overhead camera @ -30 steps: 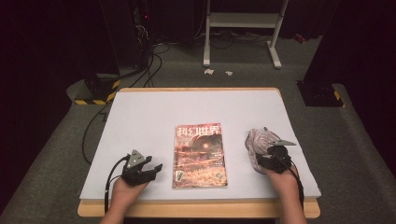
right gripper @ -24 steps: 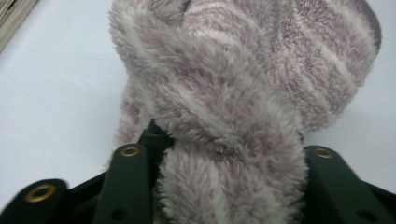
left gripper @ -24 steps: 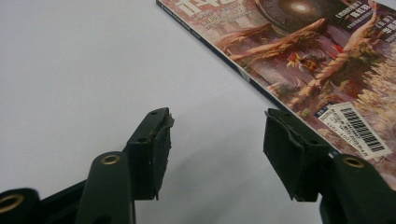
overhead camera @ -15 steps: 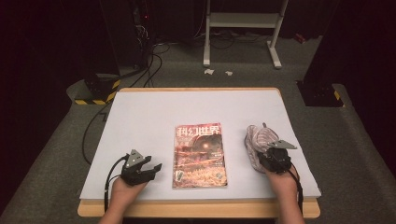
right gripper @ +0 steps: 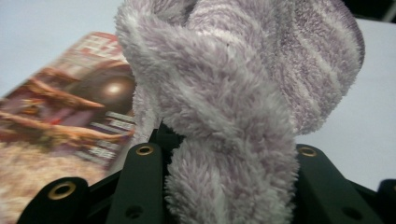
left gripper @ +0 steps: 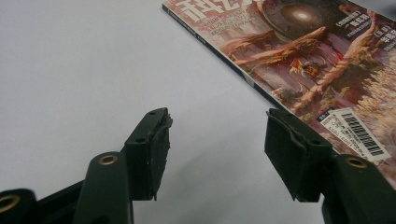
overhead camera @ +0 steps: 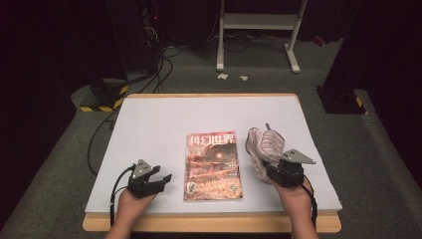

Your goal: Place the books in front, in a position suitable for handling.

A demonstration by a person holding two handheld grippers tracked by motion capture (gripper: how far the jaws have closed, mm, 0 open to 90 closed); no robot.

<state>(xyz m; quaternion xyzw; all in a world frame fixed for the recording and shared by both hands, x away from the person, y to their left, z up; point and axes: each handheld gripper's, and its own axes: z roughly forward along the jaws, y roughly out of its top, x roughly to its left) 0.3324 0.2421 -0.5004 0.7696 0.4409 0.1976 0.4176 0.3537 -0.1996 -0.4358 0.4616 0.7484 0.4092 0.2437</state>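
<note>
The right gripper [overhead camera: 266,169] clamps a fluffy lilac towel [overhead camera: 263,147], its jaws having just closed on it. The towel stands bunched just right of the magazine [overhead camera: 213,166], long axis pointing away from the person. The left gripper [overhead camera: 161,180] rests with jaws wide apart, holding nothing. The white table [overhead camera: 149,129] stands on grey carpet [overhead camera: 59,164] in a dark room.
</note>
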